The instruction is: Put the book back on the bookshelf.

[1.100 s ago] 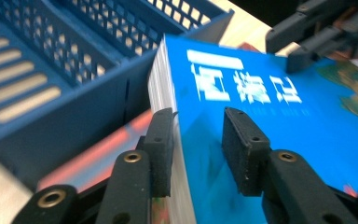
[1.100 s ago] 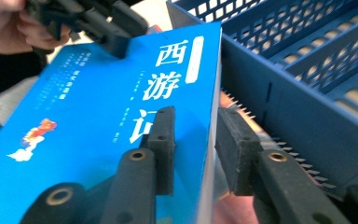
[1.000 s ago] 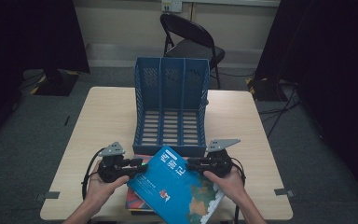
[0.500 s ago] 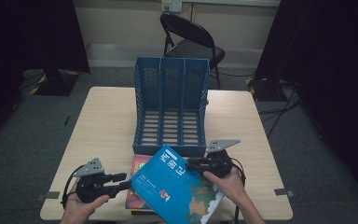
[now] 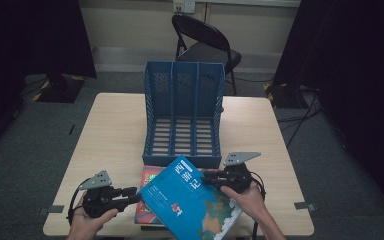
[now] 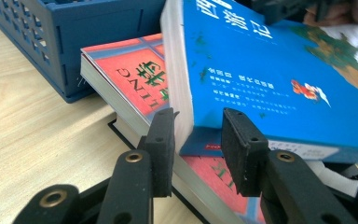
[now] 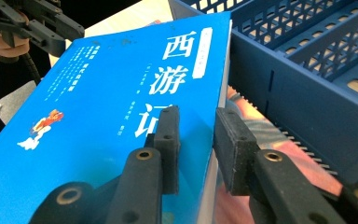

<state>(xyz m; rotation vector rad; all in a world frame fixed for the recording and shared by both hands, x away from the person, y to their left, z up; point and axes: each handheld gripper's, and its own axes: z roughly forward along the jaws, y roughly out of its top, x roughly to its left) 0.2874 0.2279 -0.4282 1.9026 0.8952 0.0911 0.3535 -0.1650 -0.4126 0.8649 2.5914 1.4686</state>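
Observation:
A thick blue book [image 5: 190, 200] is held tilted above the table's front edge. My right gripper [image 5: 207, 176] is shut on its upper right edge, one pad on the cover and one underneath [image 7: 196, 135]. My left gripper [image 5: 134, 194] is at the book's lower left corner. That corner [image 6: 189, 135] sits between its jaws, which have just been closing, and both pads [image 6: 163, 140] now lie against it. A red book [image 5: 150, 177] lies flat beneath, on top of a dark-edged one.
A blue three-slot file rack [image 5: 182, 100] stands open-fronted at the table's middle, just behind the books. The wooden table [image 5: 110, 135] stretches bare to the left and right of it. A folding chair [image 5: 205, 40] stands beyond the far edge.
The left gripper let go of the blue book's left edge, drew back toward the left and now sits at the book's lower left corner. The right gripper and the book stayed put.

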